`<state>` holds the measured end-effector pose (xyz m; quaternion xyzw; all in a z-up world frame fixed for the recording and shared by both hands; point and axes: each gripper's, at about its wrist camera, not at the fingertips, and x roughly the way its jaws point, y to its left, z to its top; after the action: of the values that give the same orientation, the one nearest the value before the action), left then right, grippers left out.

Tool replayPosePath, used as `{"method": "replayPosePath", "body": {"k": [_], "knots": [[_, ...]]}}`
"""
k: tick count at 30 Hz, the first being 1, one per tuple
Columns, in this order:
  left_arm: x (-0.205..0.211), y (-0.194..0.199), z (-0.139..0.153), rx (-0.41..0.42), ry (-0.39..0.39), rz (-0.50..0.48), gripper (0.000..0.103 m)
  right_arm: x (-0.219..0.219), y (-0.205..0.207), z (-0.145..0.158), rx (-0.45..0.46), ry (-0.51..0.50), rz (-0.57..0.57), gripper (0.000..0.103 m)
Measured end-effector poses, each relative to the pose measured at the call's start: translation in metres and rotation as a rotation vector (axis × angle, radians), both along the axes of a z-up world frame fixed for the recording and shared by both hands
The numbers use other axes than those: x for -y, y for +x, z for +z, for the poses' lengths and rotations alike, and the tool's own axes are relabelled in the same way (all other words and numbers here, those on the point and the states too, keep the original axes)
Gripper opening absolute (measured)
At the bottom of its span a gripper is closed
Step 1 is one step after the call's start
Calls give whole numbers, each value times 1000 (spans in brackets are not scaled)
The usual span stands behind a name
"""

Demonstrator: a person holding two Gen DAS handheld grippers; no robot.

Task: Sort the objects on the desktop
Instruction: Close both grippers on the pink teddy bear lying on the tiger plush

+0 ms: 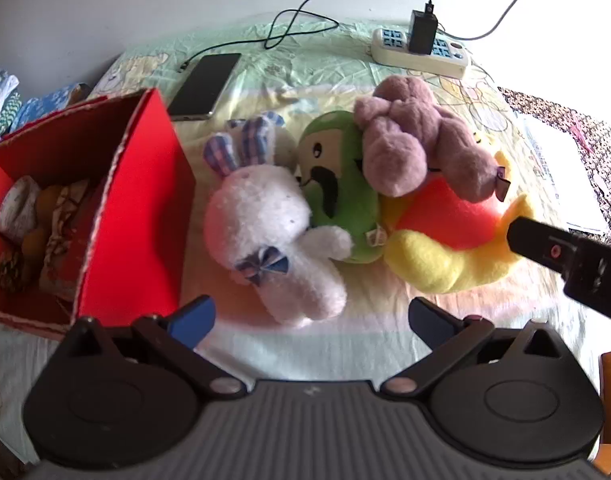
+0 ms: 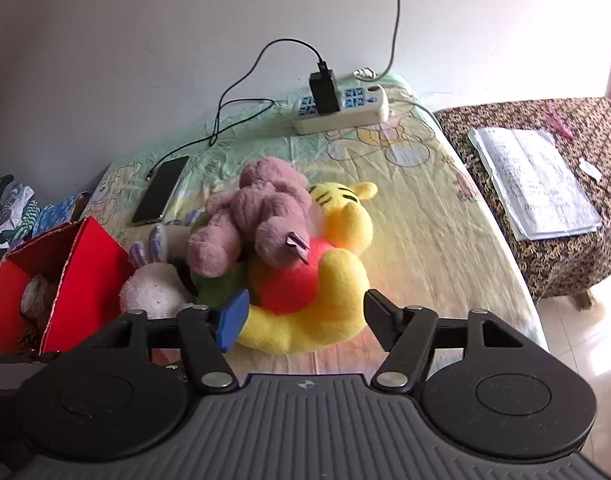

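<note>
On the table's left stands an open red cardboard box (image 1: 137, 200). Right of it, four toys huddle touching: a white fluffy plush rabbit (image 1: 273, 232), a green plush (image 1: 337, 184), a mauve plush bear (image 1: 417, 140) lying on top, and a yellow red-shirted plush bear (image 2: 325, 292). The left tool (image 1: 311, 322) hovers spread near the rabbit; the right tool (image 2: 305, 320) gapes around the yellow bear's near edge.
</note>
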<state>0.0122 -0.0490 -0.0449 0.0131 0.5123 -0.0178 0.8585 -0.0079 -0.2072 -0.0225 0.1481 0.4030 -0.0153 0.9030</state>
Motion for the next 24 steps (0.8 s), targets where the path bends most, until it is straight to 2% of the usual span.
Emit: {"method": "replayPosePath", "body": {"k": [4,8,17,24], "knots": [[4,5,-2,-14,-9,0,103,4,0,-5,1,3,-14,58],[9,9,-4,-17,25,-10,103,9,2,-9,3,19,-17,52],[13,15,-7,-26,46,-33,103,12,11,-18,-15,66,9,51],[23,15,2,9,58,-116,103,20,16,-15,23,93,32,50]]}}
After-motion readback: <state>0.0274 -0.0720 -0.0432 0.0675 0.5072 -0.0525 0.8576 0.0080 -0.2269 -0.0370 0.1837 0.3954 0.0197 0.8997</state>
